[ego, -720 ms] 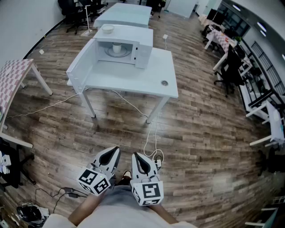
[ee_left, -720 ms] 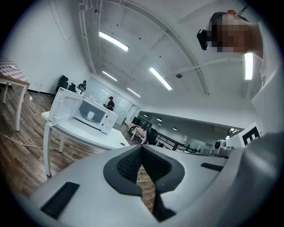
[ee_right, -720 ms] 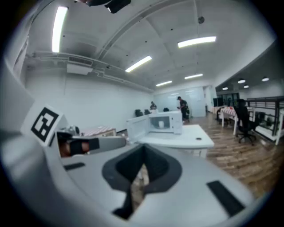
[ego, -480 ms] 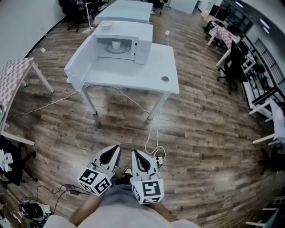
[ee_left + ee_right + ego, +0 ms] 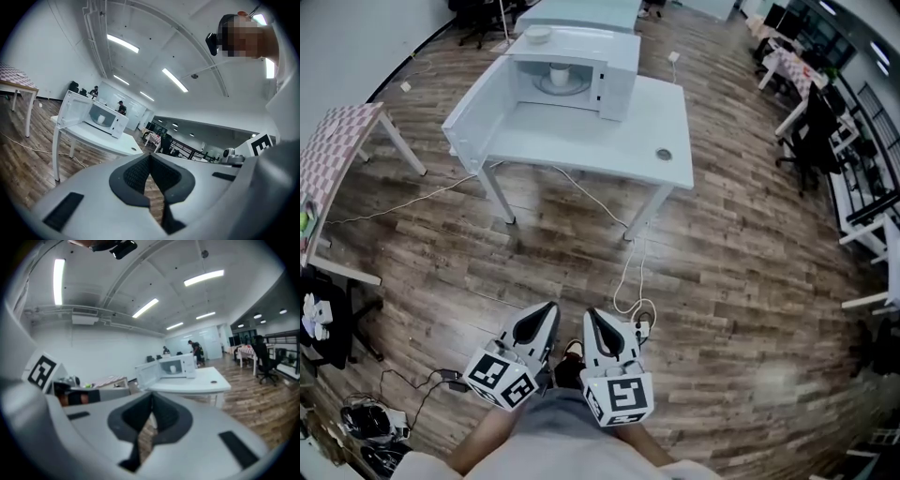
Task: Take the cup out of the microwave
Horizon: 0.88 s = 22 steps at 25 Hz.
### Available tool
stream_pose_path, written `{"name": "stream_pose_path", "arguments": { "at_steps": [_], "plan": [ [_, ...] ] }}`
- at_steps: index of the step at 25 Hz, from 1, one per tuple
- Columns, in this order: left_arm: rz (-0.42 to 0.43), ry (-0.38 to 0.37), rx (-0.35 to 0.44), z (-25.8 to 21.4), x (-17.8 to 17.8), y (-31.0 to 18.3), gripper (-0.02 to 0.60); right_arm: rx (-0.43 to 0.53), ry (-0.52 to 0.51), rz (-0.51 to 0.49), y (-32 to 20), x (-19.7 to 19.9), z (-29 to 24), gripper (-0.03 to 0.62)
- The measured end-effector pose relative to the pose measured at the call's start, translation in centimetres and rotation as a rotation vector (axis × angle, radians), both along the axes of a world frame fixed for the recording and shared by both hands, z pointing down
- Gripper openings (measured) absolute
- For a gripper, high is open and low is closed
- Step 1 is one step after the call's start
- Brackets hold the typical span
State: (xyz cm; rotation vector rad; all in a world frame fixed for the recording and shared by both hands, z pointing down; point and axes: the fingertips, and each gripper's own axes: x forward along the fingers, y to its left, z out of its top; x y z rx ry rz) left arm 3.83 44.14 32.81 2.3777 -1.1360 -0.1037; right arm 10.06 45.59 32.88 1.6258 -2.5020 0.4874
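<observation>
Work on the task has barely begun: the cup sits inside the microwave, whose door hangs open, at the far end of the white surface. I hold the left gripper and right gripper low by my body, well apart from the cup. The fingers on each are together with nothing between them. Walking up, reaching in, gripping and lifting out are all left.
</observation>
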Motion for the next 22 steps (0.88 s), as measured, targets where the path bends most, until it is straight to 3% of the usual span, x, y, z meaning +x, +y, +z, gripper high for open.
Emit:
{"name": "stream_pose_path", "arguments": {
  "at_steps": [13, 22],
  "plan": [
    [0.030, 0.011, 0.028, -0.9, 0.3, -4.2, 0.009, 0.026, 0.019, -0.026, -4.0, -0.6, -0.8, 0.023],
    [0.027, 0.021, 0.023, -1.1, -1.9, -8.5, 0.009, 0.027, 0.035, -0.059, -8.4, -3.1, -1.1, 0.023]
  ]
}}
